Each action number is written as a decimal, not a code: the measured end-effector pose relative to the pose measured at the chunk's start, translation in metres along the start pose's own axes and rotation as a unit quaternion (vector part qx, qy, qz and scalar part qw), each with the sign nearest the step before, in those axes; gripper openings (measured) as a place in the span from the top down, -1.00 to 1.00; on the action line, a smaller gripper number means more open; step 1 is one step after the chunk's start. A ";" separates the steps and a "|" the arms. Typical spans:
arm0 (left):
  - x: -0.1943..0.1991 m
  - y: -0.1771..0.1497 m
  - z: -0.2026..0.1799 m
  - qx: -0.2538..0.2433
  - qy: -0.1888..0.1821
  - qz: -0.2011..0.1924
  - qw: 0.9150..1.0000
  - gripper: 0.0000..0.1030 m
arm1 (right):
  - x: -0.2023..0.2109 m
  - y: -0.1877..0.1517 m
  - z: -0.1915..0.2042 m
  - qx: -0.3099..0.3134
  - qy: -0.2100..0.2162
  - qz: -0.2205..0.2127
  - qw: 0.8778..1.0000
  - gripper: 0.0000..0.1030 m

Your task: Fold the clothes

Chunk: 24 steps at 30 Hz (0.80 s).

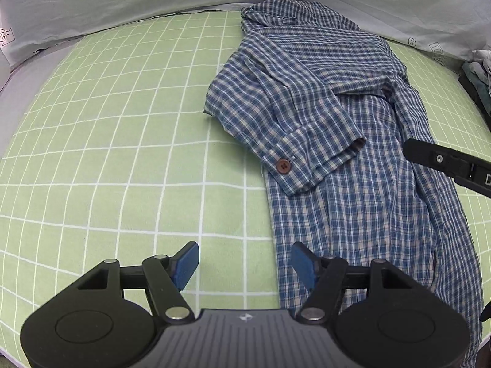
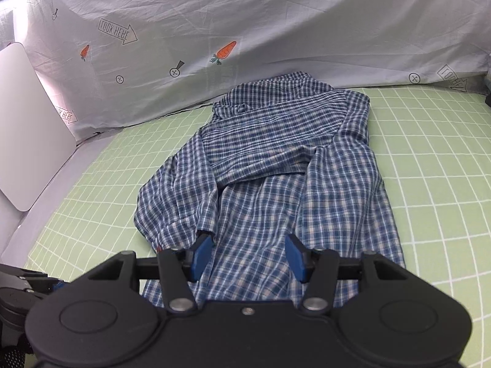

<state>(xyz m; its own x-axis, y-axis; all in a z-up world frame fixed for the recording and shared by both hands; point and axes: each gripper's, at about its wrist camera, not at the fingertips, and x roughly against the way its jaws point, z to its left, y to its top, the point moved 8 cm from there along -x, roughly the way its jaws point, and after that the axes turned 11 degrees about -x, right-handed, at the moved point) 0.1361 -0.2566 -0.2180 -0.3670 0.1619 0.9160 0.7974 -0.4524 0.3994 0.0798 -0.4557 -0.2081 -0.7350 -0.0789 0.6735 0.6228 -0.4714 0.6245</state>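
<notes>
A blue and white plaid shirt (image 1: pixel 353 153) lies lengthwise on the green checked sheet (image 1: pixel 122 153), collar at the far end, both sleeves folded in over the body. One cuff with a brown button (image 1: pixel 283 165) rests on the shirt's left side. My left gripper (image 1: pixel 245 263) hovers open over the sheet at the shirt's near left hem, nothing between its blue pads. In the right wrist view the shirt (image 2: pixel 276 184) stretches away from me, and my right gripper (image 2: pixel 248 254) is open just above its lower part. The right gripper's black finger (image 1: pixel 445 165) shows at the right edge.
A grey printed cloth (image 2: pixel 245 30) with carrots and arrows hangs as a backdrop behind the bed. A white board (image 2: pixel 27 128) leans at the left. A pile of other clothes (image 1: pixel 478 73) sits at the far right. Bare green sheet (image 2: pixel 429 153) flanks the shirt on both sides.
</notes>
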 end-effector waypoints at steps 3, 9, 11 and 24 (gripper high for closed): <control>-0.013 0.021 0.017 0.013 0.005 -0.002 1.000 -0.32 | -0.024 0.012 0.009 0.013 0.003 0.011 1.000 -0.25; -0.040 0.053 0.034 0.021 0.005 0.009 1.000 -0.32 | -0.071 0.026 0.020 0.011 0.014 0.054 0.998 0.24; -0.047 0.059 0.035 0.017 0.001 0.014 1.000 -0.32 | -0.081 0.026 0.021 0.000 0.019 0.069 0.997 0.27; -0.039 0.058 0.030 -0.001 -0.005 -0.008 1.000 -0.39 | -0.056 0.011 0.035 0.011 0.044 0.068 0.997 0.87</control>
<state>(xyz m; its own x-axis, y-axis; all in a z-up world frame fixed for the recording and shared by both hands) 0.2115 -0.2627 -0.2289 -0.3754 0.1777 0.9097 0.7901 -0.4518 0.4143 0.1368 -0.4258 -0.2251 -0.6639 -0.2178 0.7154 0.7231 -0.4311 0.5397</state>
